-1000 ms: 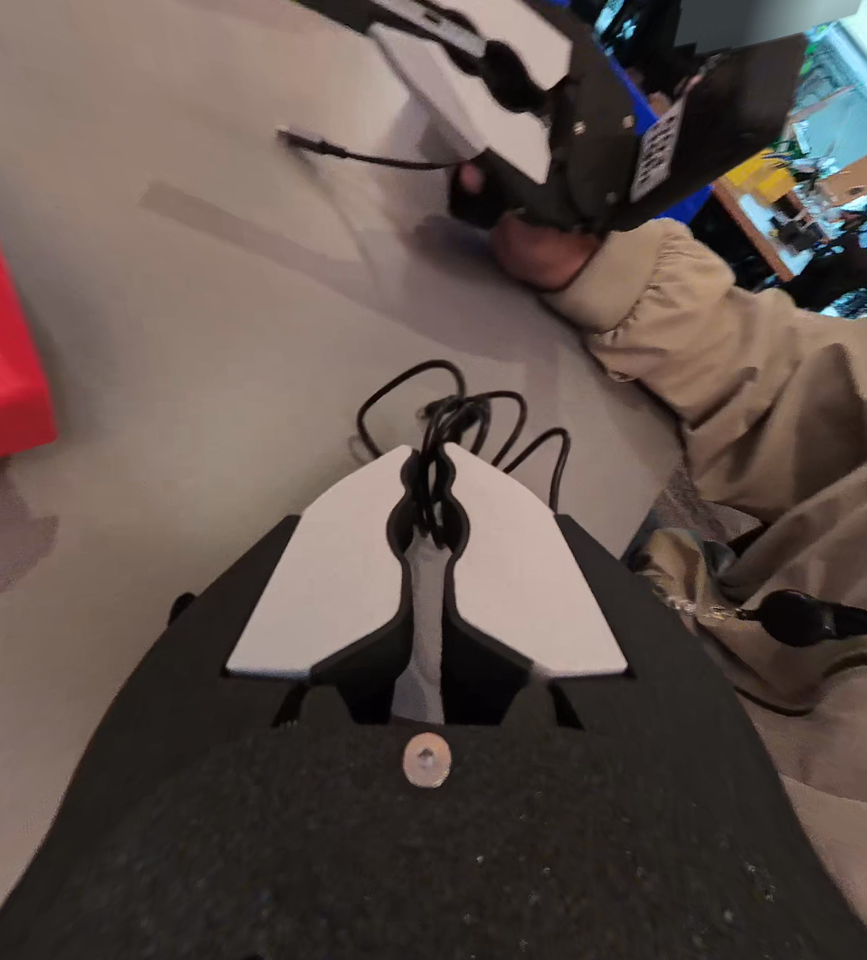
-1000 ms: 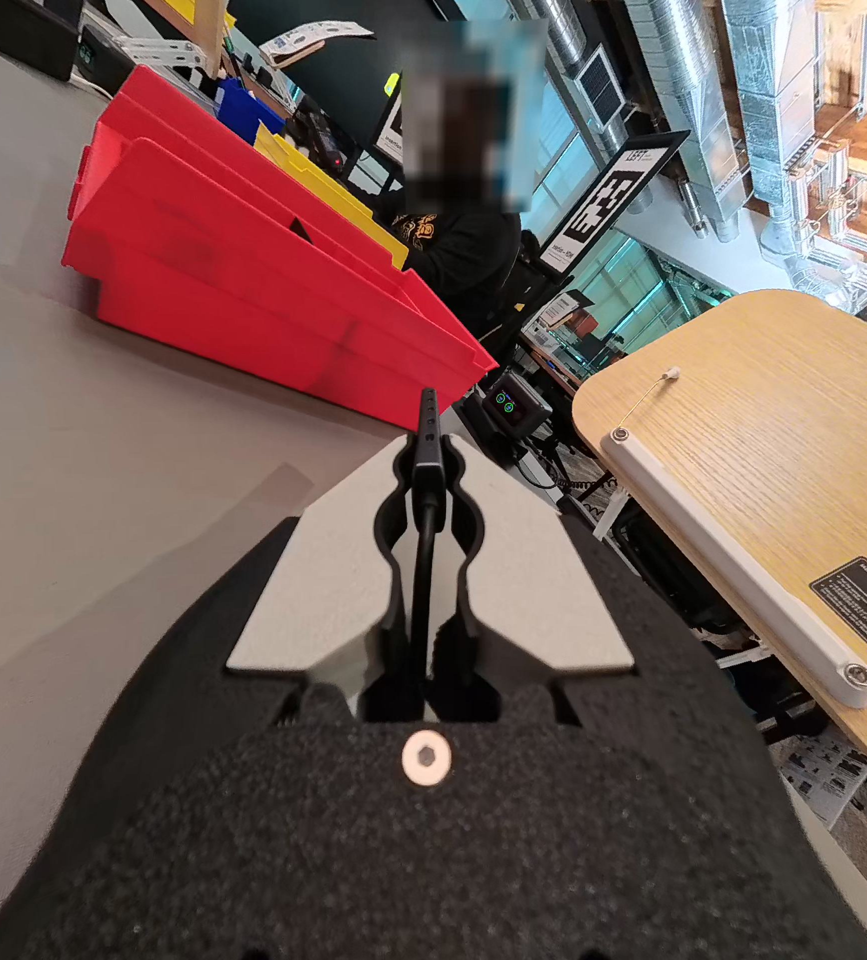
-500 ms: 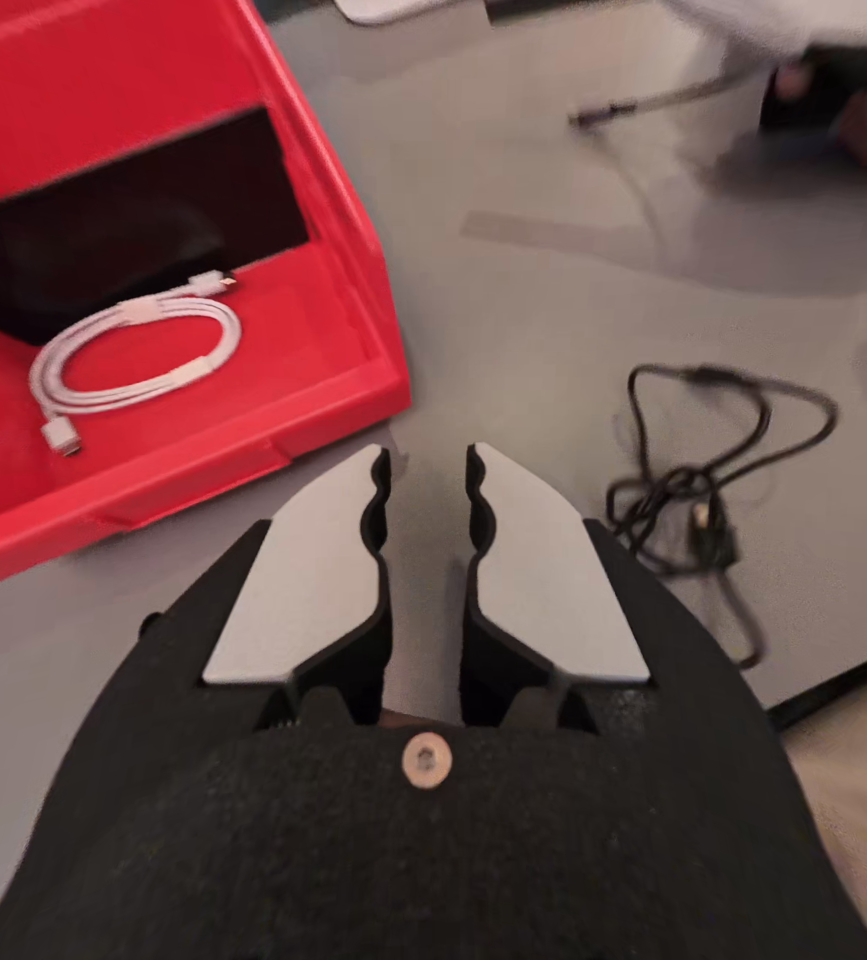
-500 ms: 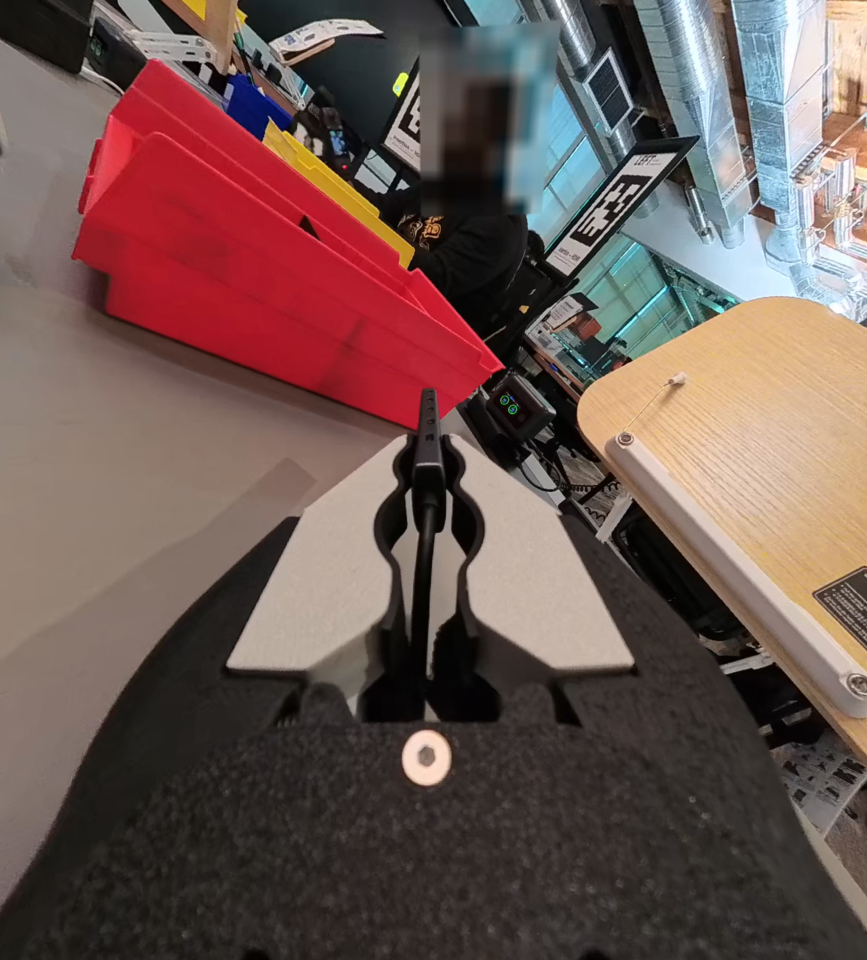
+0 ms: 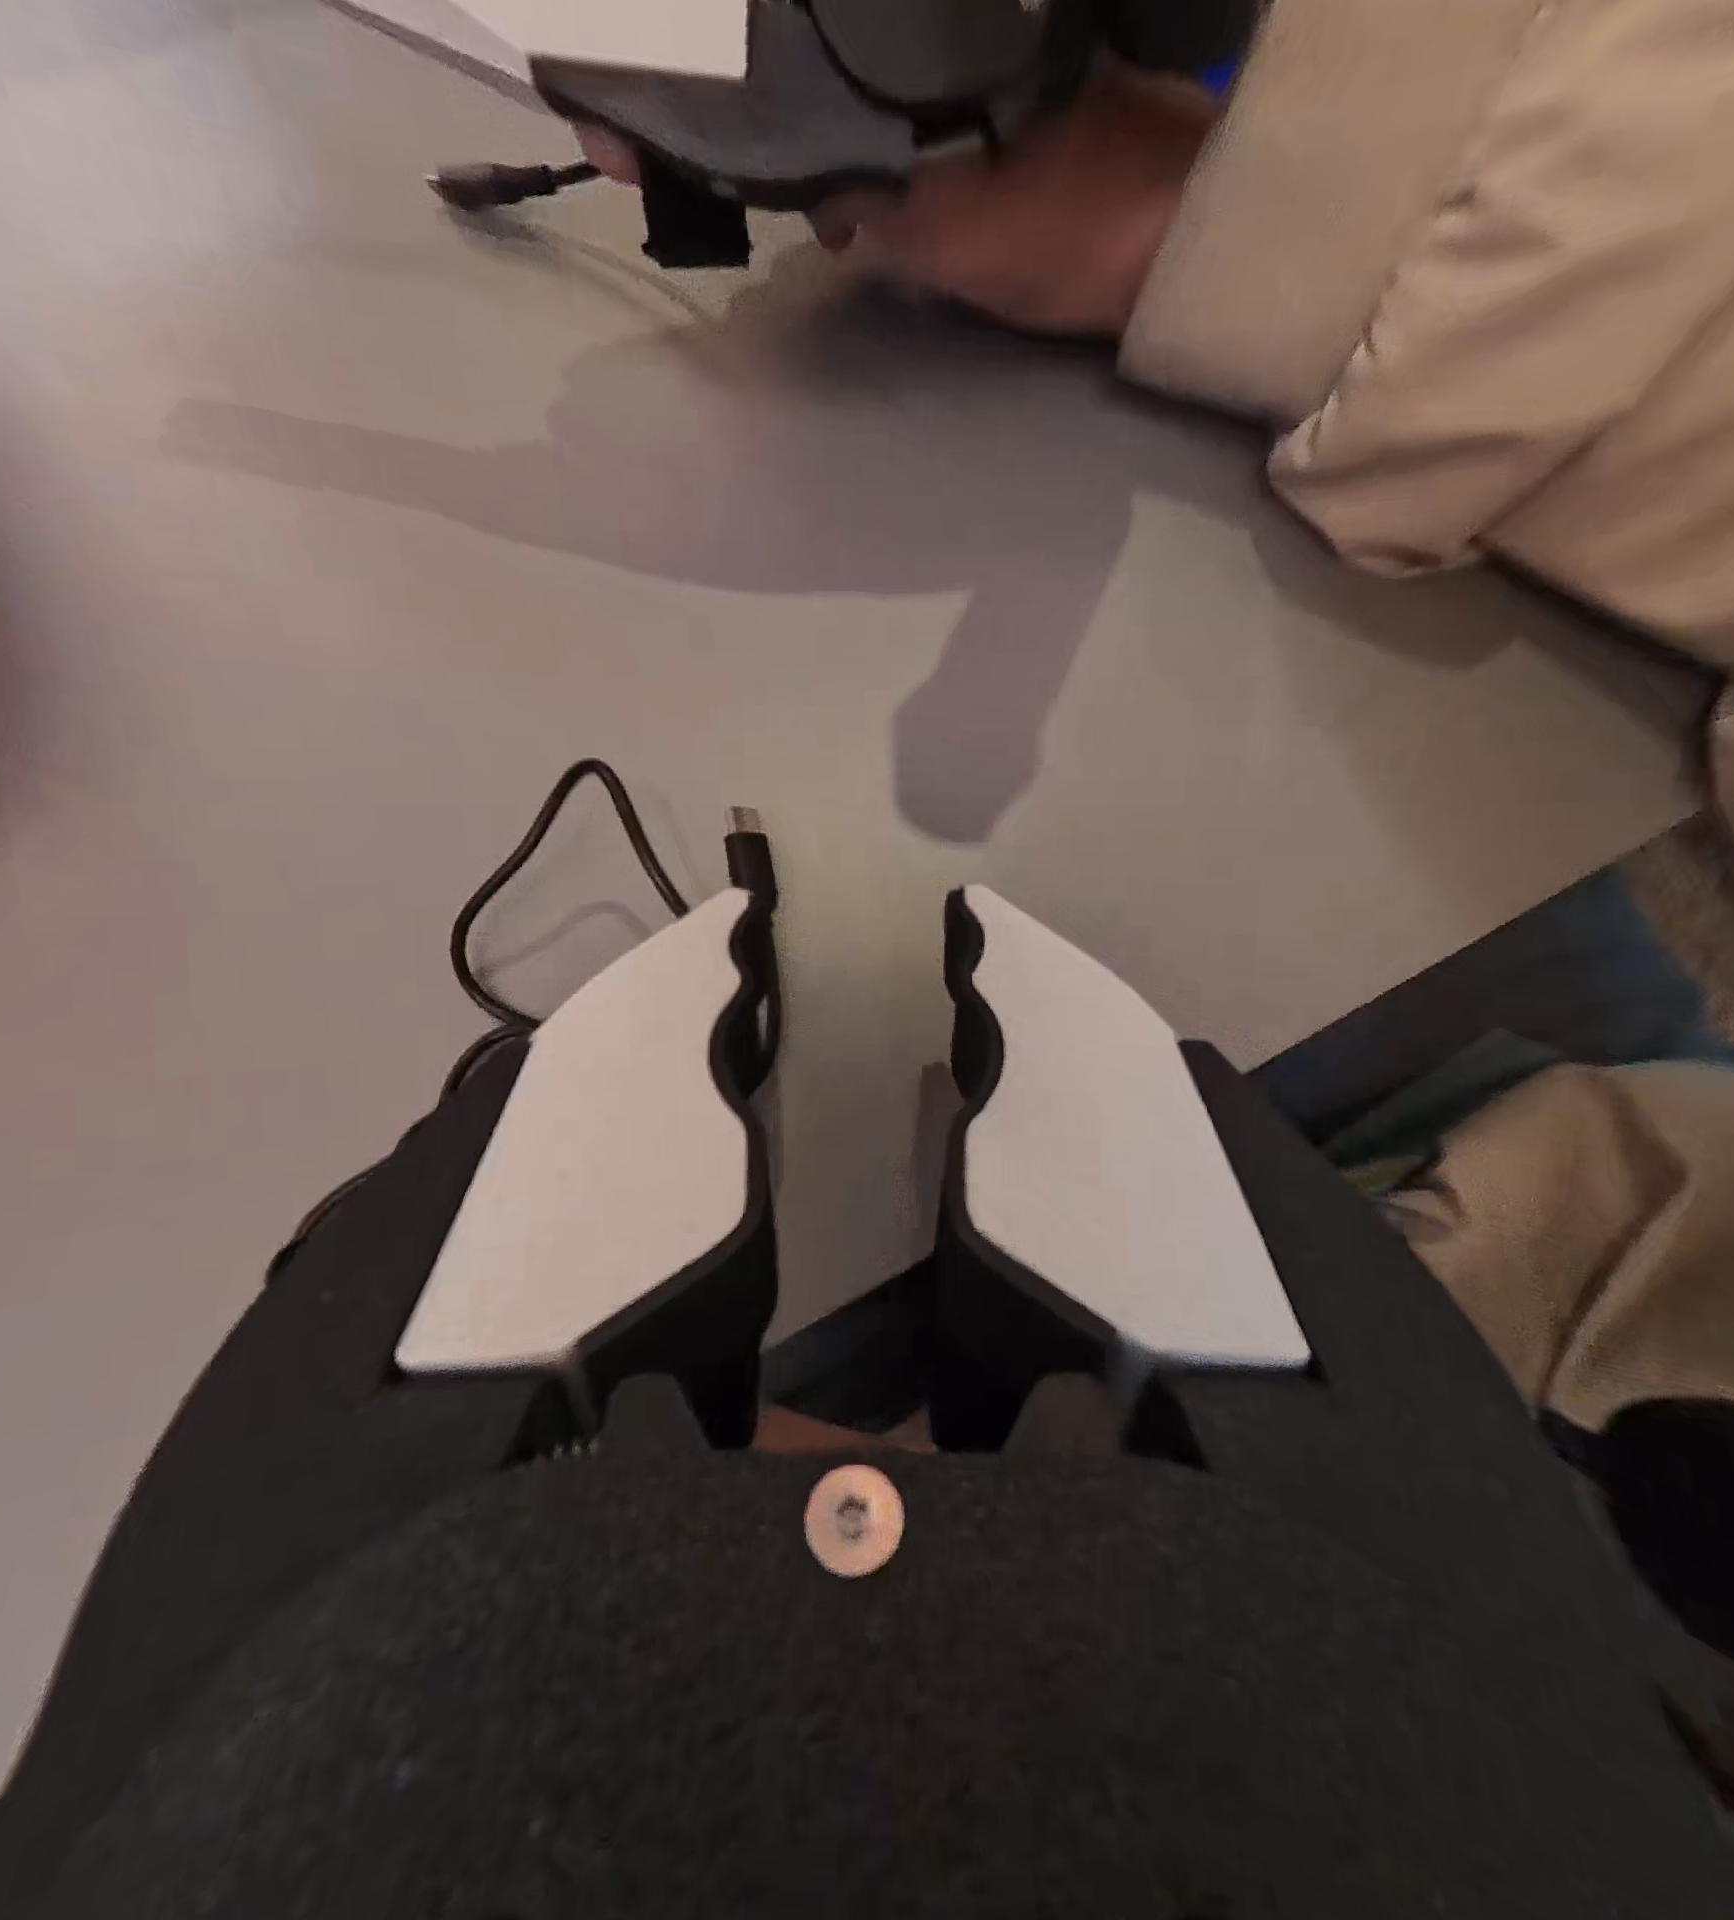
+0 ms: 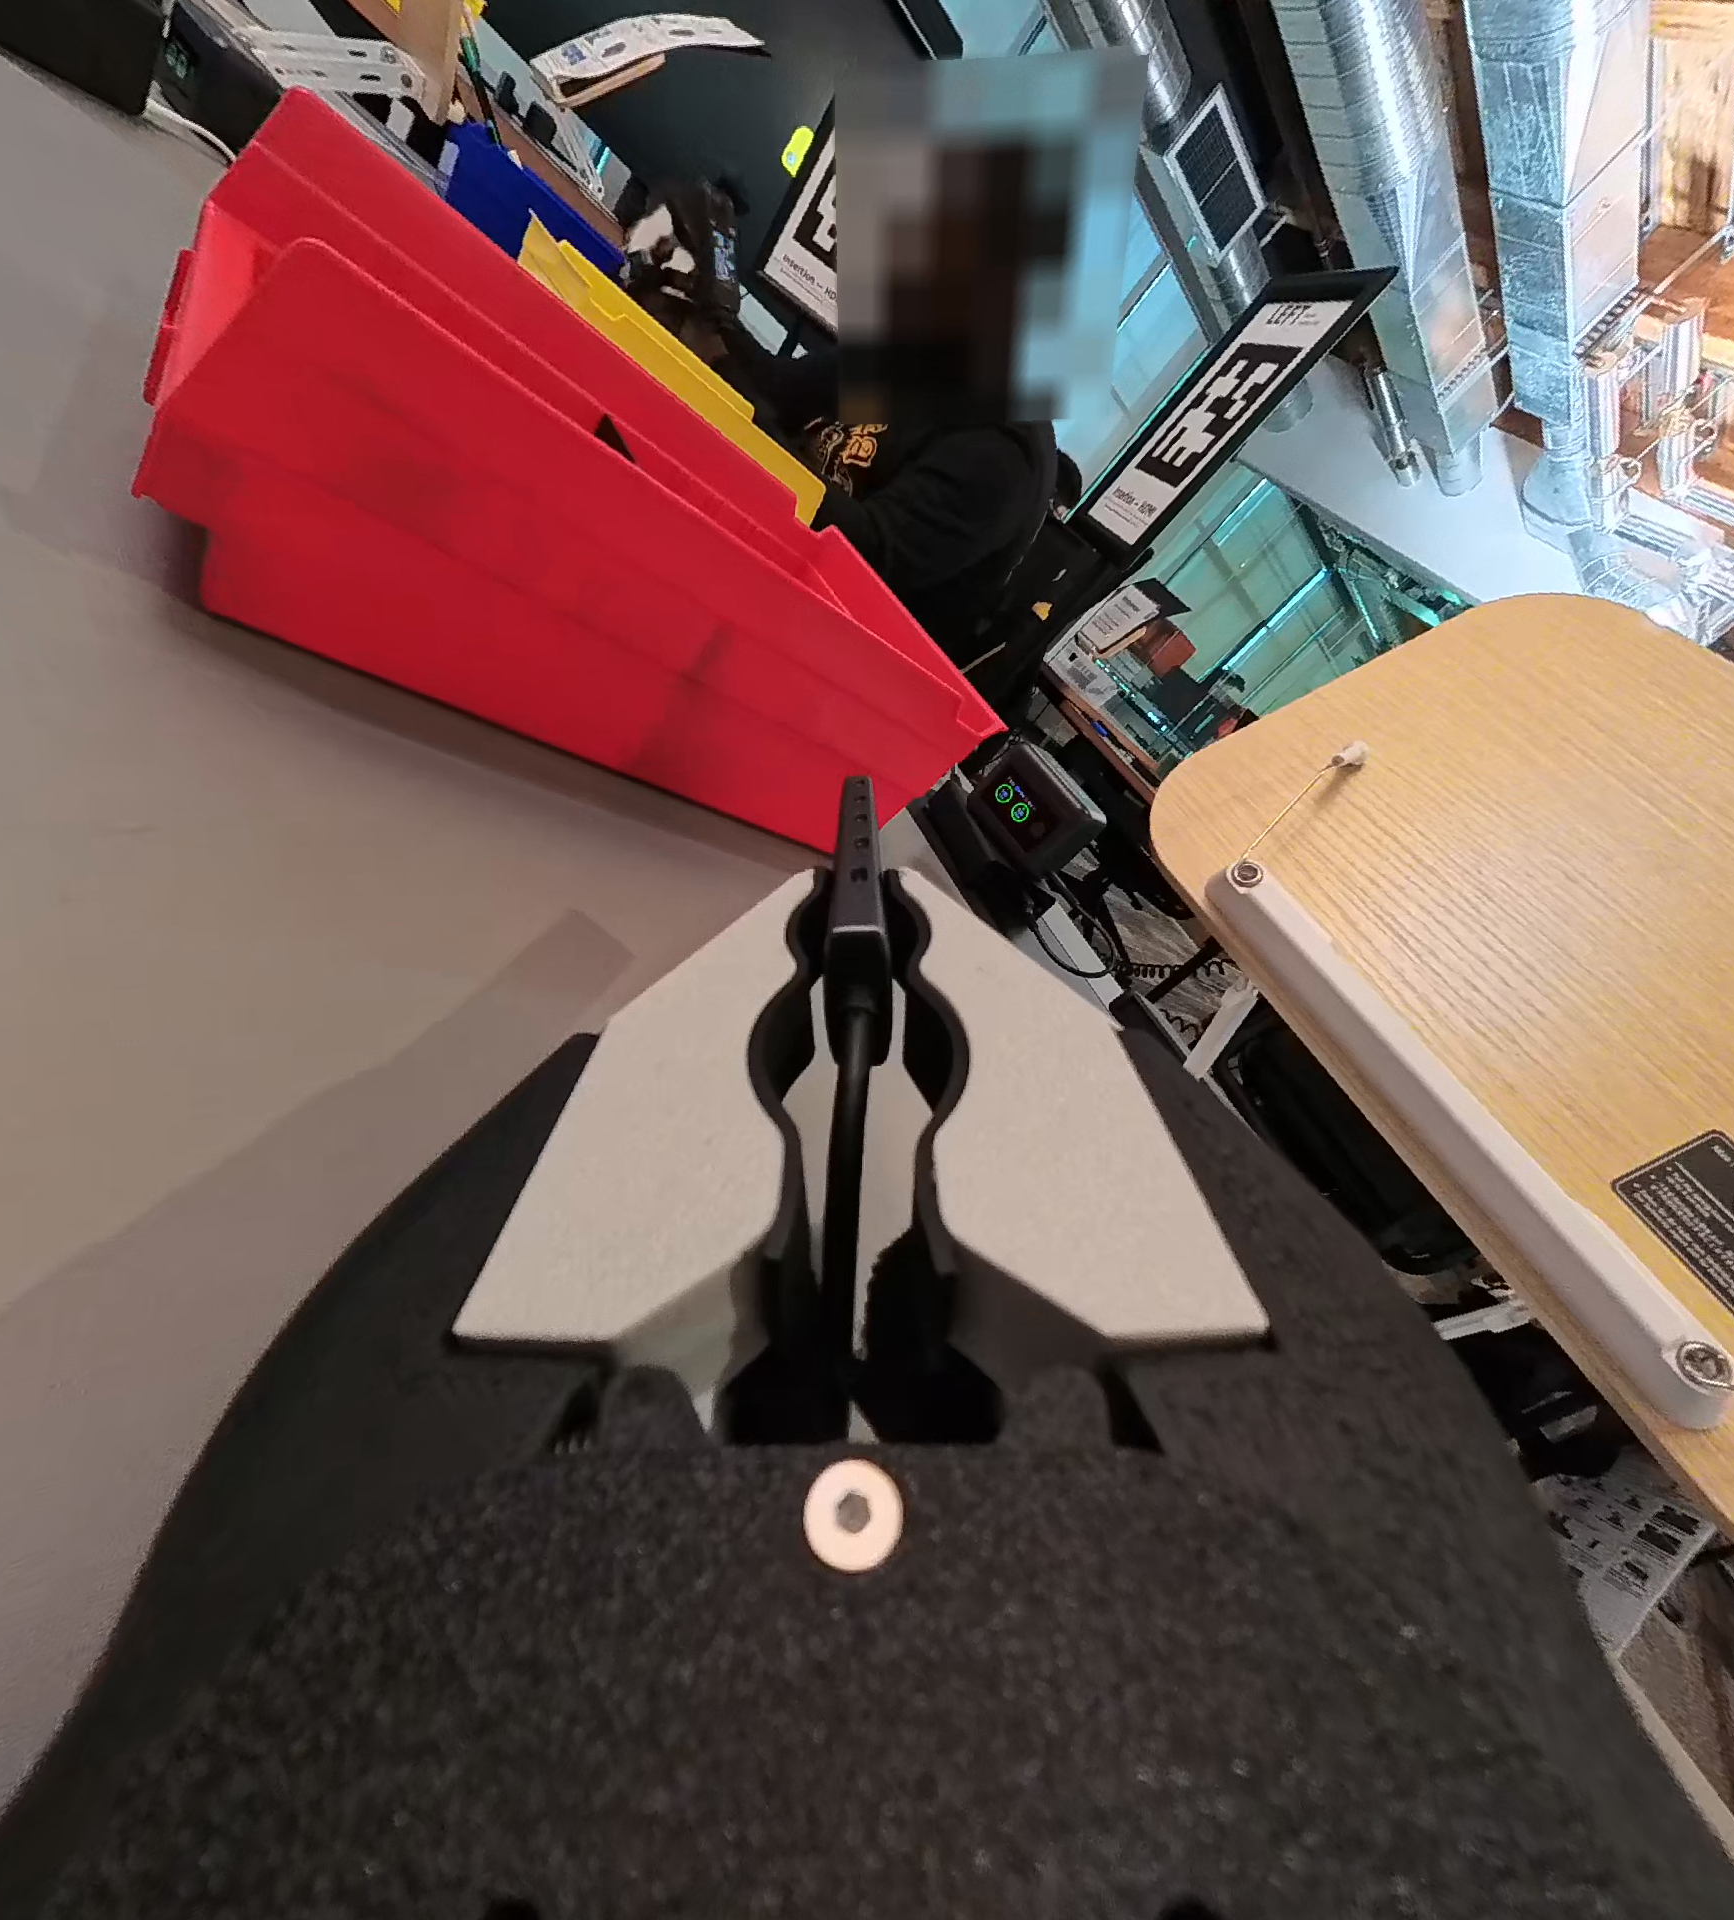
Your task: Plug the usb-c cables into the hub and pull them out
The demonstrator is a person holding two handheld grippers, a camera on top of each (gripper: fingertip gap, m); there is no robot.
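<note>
In the left wrist view my left gripper [image 5: 852,902] is open just above the grey table [image 5: 323,644]. A black USB-C cable [image 5: 530,883] lies under it, and its plug [image 5: 747,840] pokes out along the inner edge of the left finger [image 5: 614,1122]. My right gripper [image 5: 821,94] shows blurred at the top, with the slim dark hub [image 5: 489,187] sticking out of it low over the table. In the right wrist view my right gripper [image 6: 858,883] is shut on the hub [image 6: 858,831], seen edge-on, its lead running back between the fingers.
A hand and beige sleeve [image 5: 1465,312] lie on the table at the upper right. The table's front edge [image 5: 1465,956] runs at the right. Red bins [image 6: 489,582] stand on the table ahead of the right gripper. A wooden table [image 6: 1465,935] stands beyond, at the right. One gripper's finger ends stand about 20 cm off the other's.
My left gripper let go of the bundled black cable, swung left toward a red bin, and is now back over the cable, still open. My right gripper has hardly moved.
</note>
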